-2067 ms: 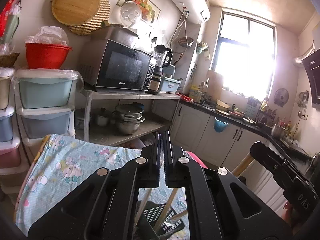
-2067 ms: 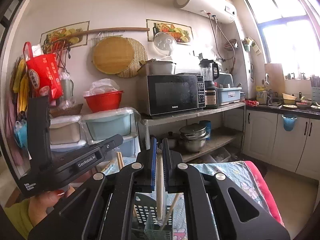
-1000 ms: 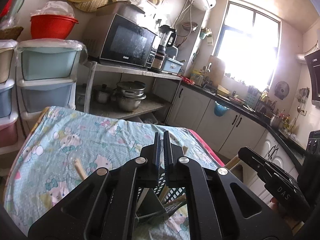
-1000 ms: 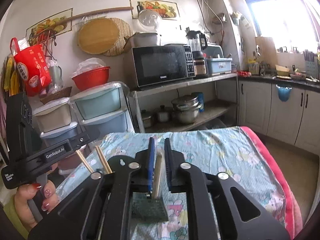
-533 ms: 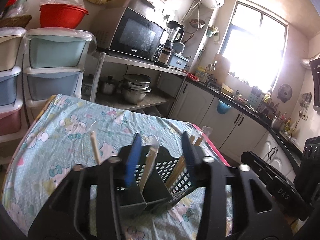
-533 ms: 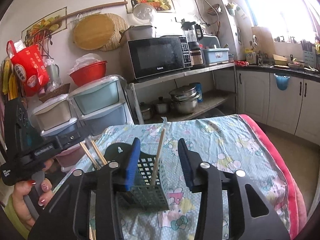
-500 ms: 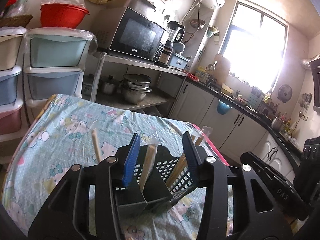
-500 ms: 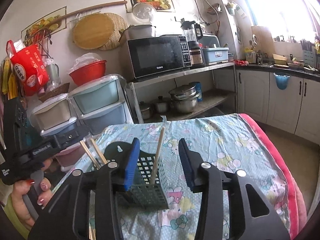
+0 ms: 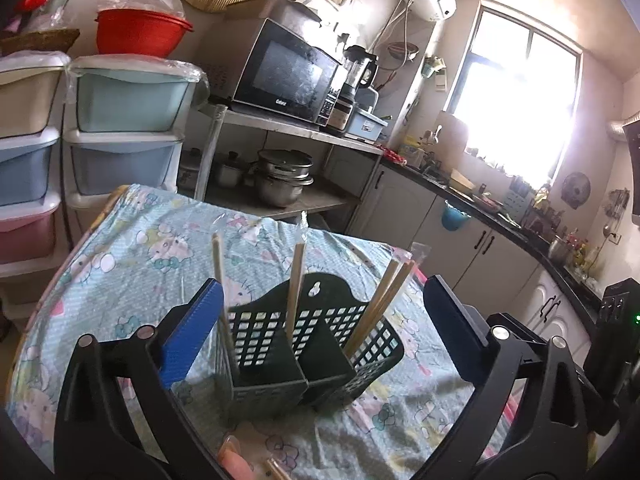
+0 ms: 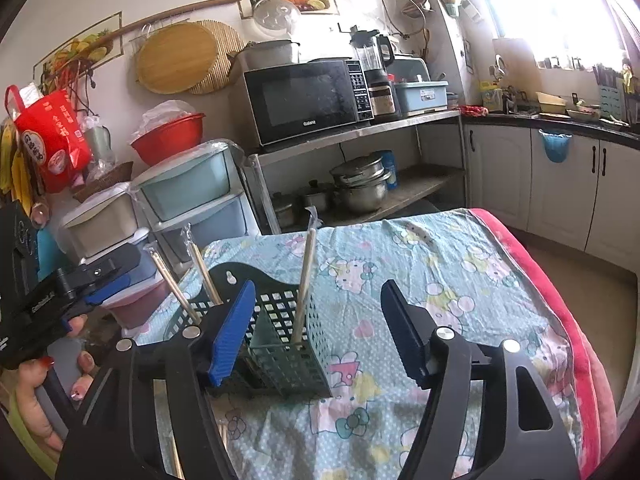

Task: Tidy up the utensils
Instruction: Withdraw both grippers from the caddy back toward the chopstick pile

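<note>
The left gripper point(image 9: 320, 332) has its fingers point(image 9: 192, 336) spread wide and empty, the dark basket point(image 9: 304, 344) standing between and just beyond them on the cloth-covered surface point(image 9: 132, 256). Wrapped chopsticks point(image 9: 296, 276) stand upright in its compartments. The right gripper point(image 10: 320, 332) is likewise wide open, holding nothing; one stick point(image 10: 303, 284) rises between its fingers, probably in the end compartment.

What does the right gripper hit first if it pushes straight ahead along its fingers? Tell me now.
Probably the green utensil basket: it sits between the open fingers of the right gripper, with a wrapped chopstick pair standing in it. Depth is unclear, but nothing shows nearer; the tablecloth lies beyond.
</note>
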`<state>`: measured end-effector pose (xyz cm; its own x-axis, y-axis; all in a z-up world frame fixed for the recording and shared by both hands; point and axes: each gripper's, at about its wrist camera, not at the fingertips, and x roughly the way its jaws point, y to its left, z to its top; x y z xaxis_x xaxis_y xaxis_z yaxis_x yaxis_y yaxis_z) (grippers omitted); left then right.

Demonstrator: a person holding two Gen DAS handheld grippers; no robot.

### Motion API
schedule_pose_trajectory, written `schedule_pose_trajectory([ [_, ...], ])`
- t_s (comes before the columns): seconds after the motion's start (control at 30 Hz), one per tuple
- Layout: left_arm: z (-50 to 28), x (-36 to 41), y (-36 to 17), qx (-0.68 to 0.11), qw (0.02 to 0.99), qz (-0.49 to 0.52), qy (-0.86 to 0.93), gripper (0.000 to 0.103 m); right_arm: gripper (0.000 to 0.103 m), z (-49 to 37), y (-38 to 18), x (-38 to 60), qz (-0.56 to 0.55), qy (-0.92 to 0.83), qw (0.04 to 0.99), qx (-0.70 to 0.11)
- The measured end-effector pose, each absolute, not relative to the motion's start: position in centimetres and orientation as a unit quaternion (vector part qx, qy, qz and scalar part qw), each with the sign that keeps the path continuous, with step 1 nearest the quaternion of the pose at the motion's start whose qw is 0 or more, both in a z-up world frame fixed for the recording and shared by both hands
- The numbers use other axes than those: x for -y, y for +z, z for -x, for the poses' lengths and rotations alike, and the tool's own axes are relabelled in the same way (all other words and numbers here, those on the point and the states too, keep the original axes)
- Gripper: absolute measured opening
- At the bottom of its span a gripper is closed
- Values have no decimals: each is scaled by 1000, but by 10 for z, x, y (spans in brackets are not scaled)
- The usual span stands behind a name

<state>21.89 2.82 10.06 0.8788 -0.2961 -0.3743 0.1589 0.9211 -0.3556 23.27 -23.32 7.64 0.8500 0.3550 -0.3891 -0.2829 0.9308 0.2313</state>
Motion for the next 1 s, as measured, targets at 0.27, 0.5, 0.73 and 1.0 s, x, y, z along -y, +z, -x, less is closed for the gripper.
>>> schedule_pose_trajectory([
  [0.27,-205,-36,92,-227,952,170,-112,92,67,-226,71,236,-85,168,955,-228],
  [0.5,-190,-40,85,-234,951,172,-105,92,69,-214,67,237,-82,171,953,-236],
  [0.73,-178,-48,72,-255,945,179,-98,92,72,-202,63,237,-78,173,951,-244],
  [1.0,-167,-57,59,-271,941,184,-90,92,73,-190,58,237,-74,173,949,-252],
])
